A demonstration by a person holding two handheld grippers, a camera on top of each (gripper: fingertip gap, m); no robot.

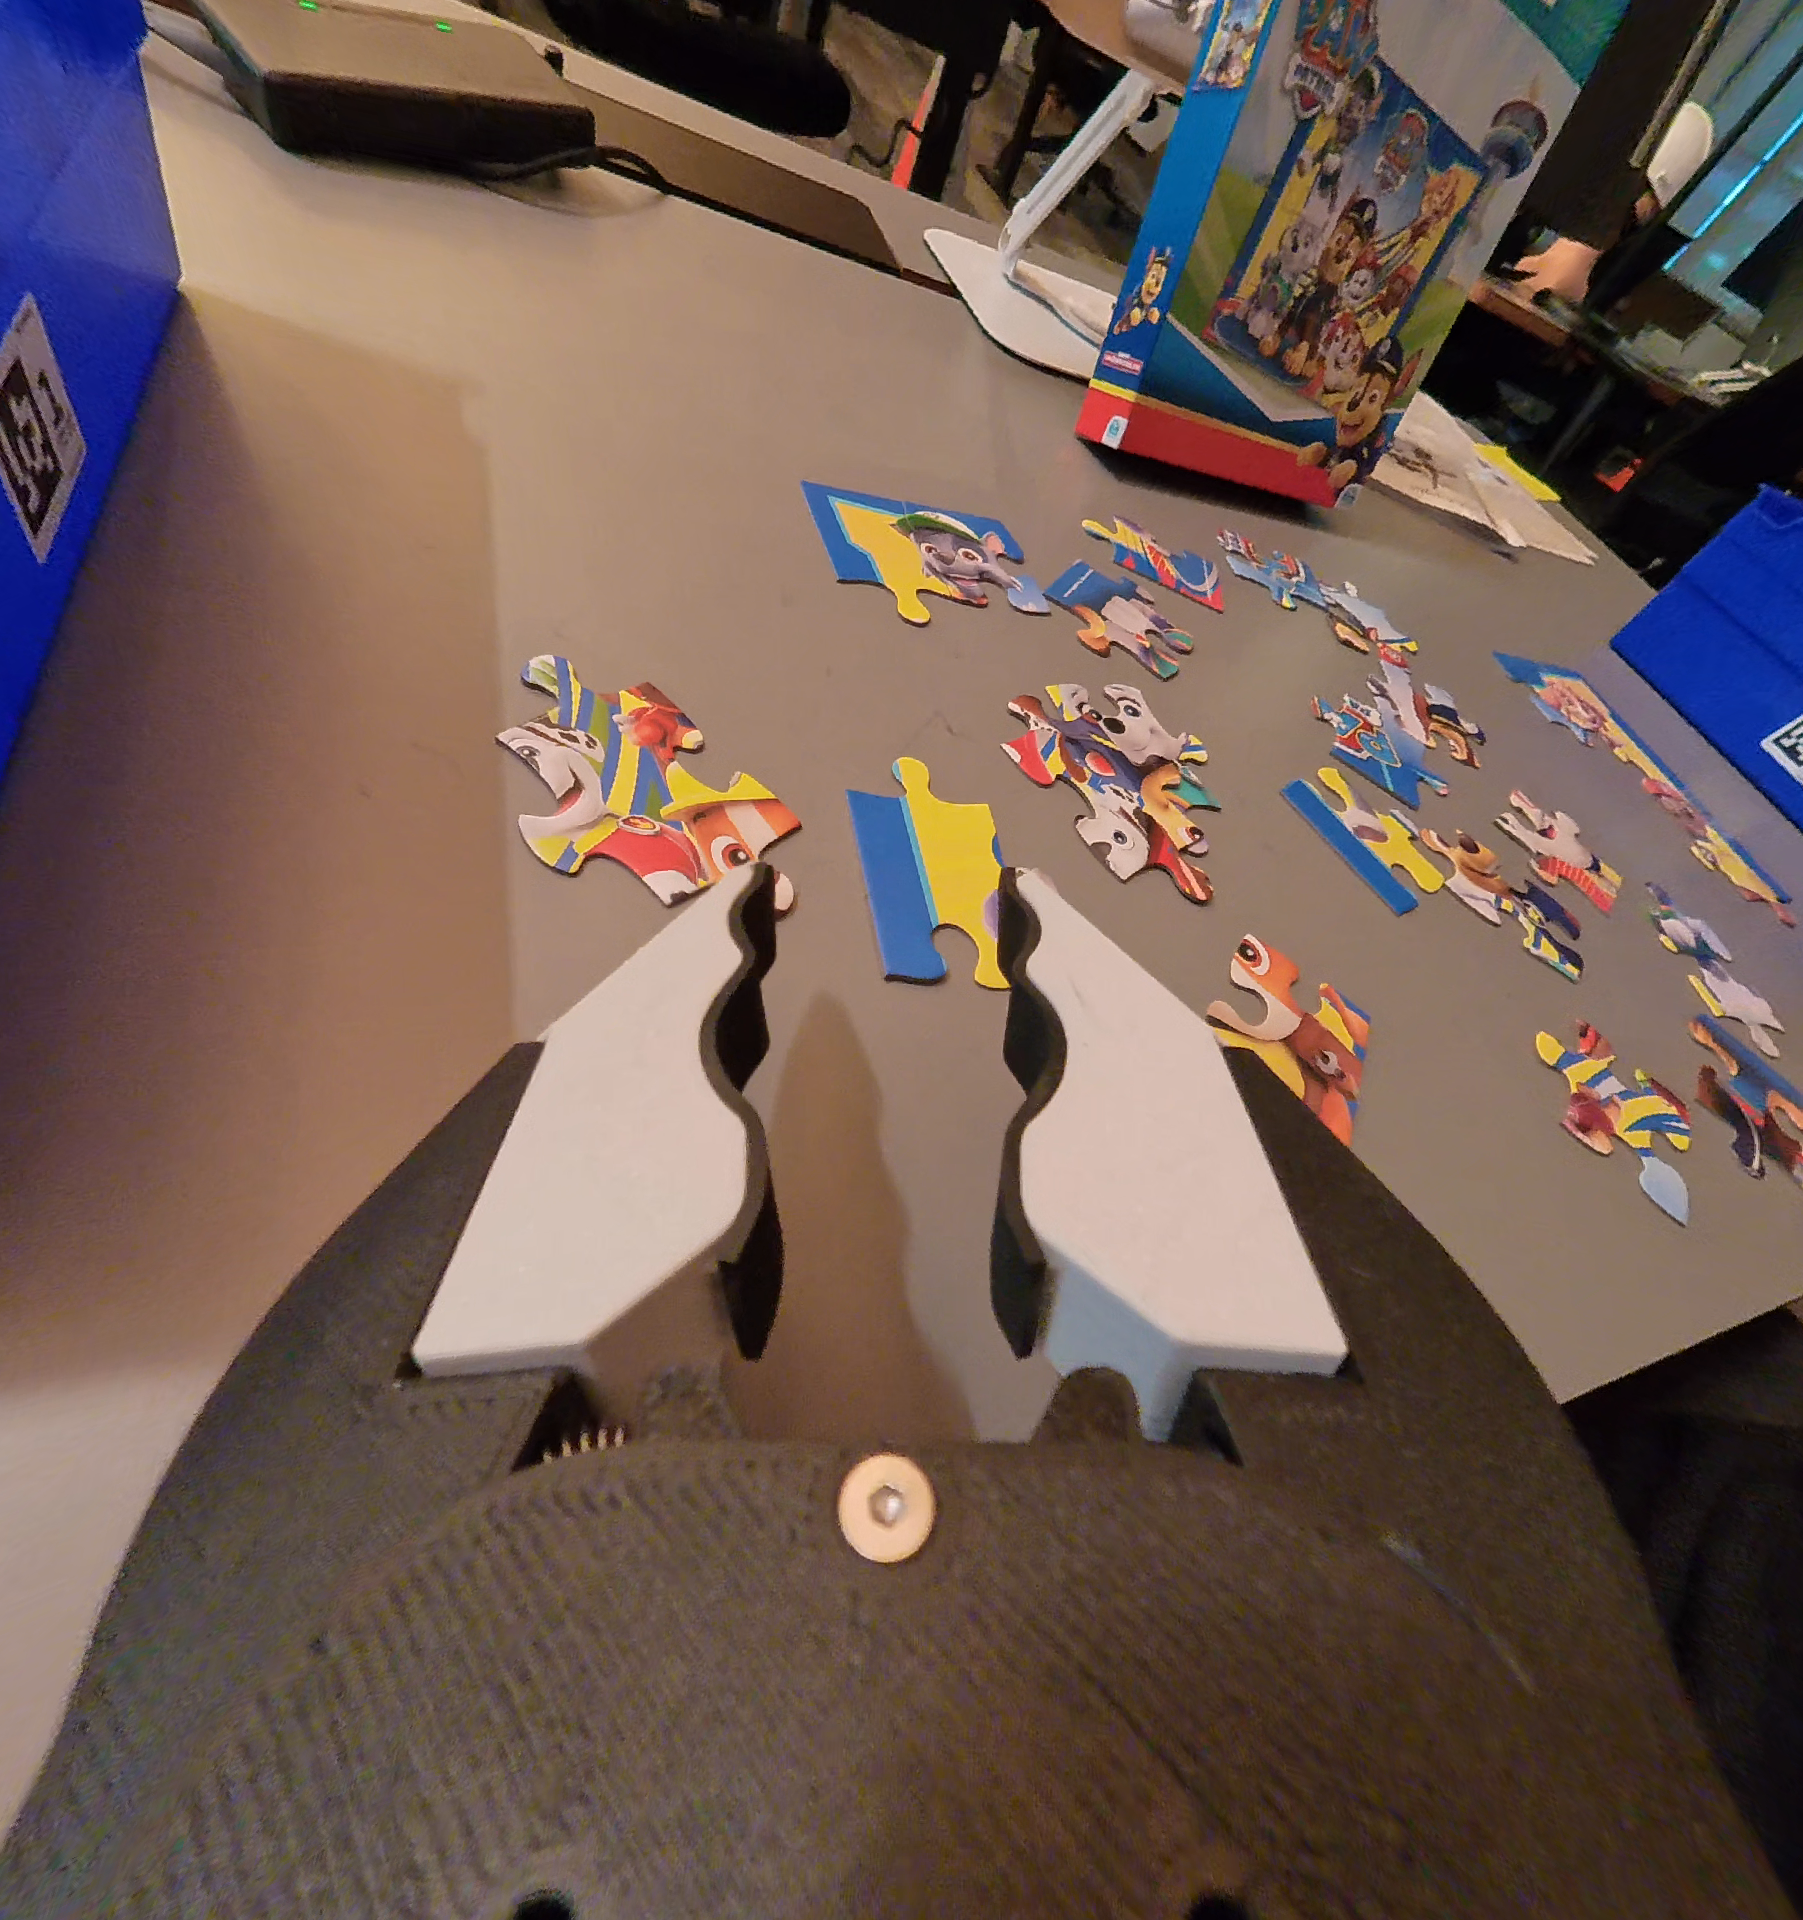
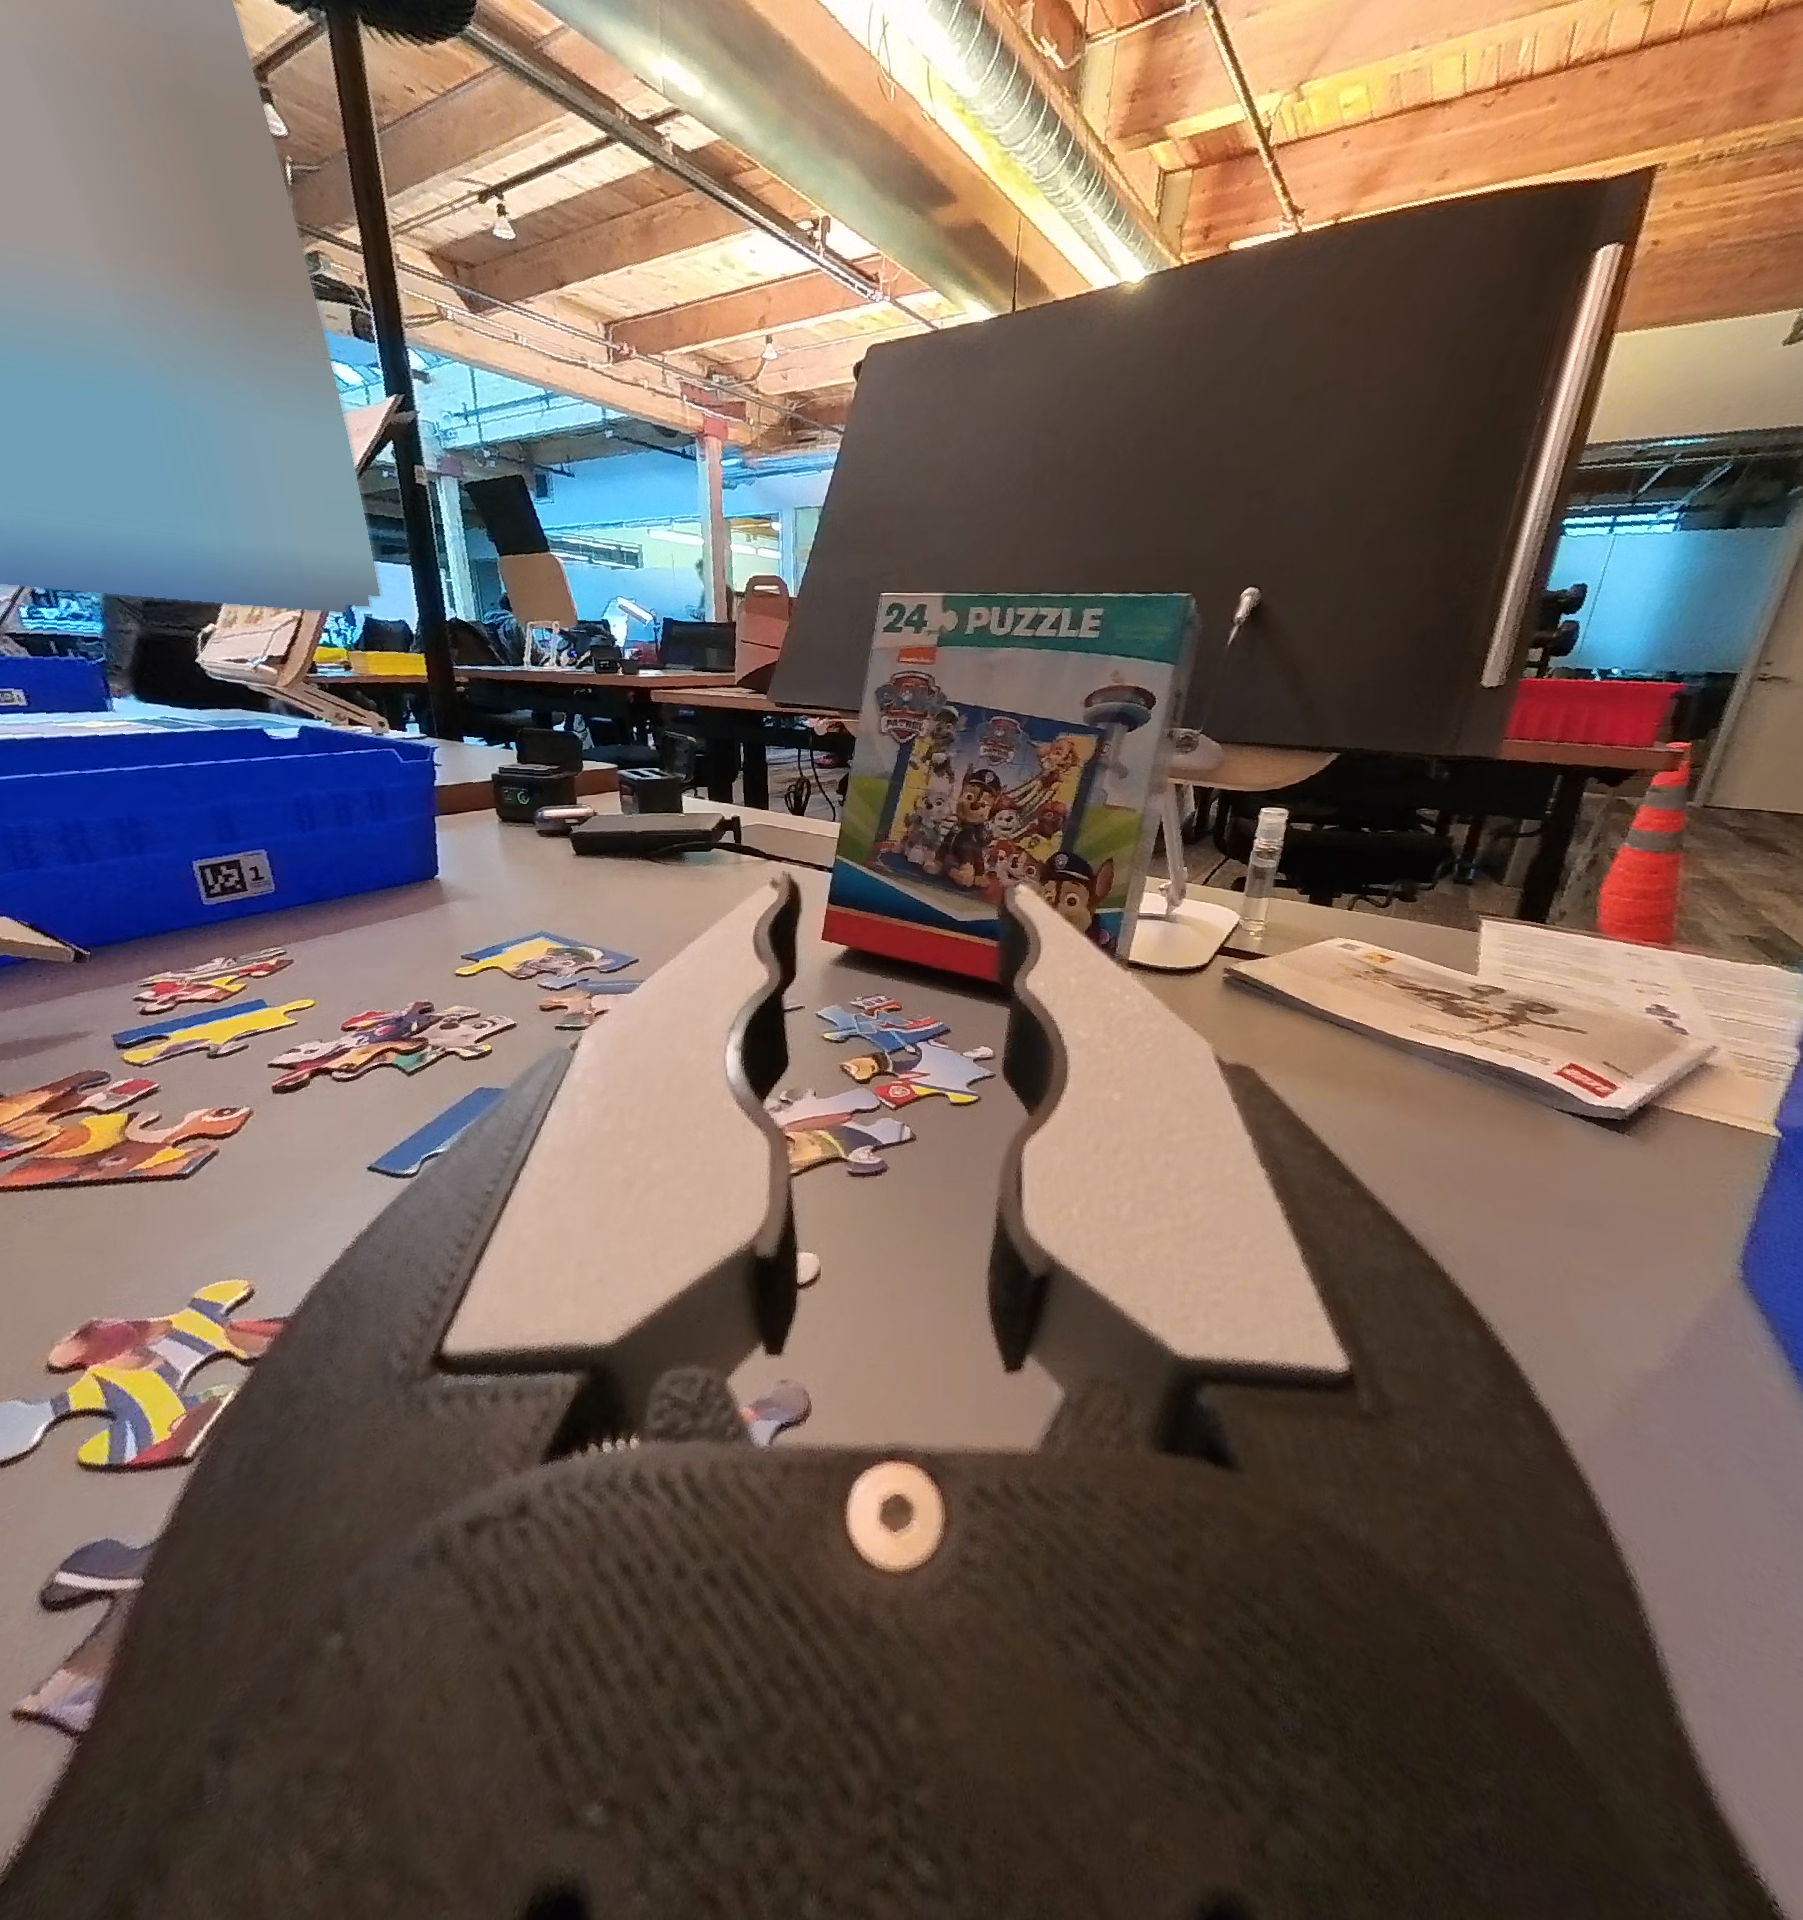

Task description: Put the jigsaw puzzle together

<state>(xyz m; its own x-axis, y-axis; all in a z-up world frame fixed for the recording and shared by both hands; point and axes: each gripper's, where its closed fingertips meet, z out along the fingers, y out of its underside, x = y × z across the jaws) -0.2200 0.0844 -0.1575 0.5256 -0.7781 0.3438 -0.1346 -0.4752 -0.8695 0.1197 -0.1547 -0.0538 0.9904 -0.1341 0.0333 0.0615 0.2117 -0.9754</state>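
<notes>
**Inspector:** Left gripper (image 1: 892, 883) is released, jaws apart, nothing between the pads; it sits low over the grey table (image 1: 668, 416); its right fingertip overlaps the near edge of the blue-and-yellow edge piece (image 1: 928, 873), contact not confirmed.

**Clerk:** And the rest, relative to that piece?

**Inspector:** Two joined pieces (image 1: 648, 779) lie just left of it; the puzzle box (image 1: 1281, 260) stands upright well beyond, likely as a reference picture; right gripper (image 2: 902, 904) is raised, also released and empty, aimed toward the box.
</notes>
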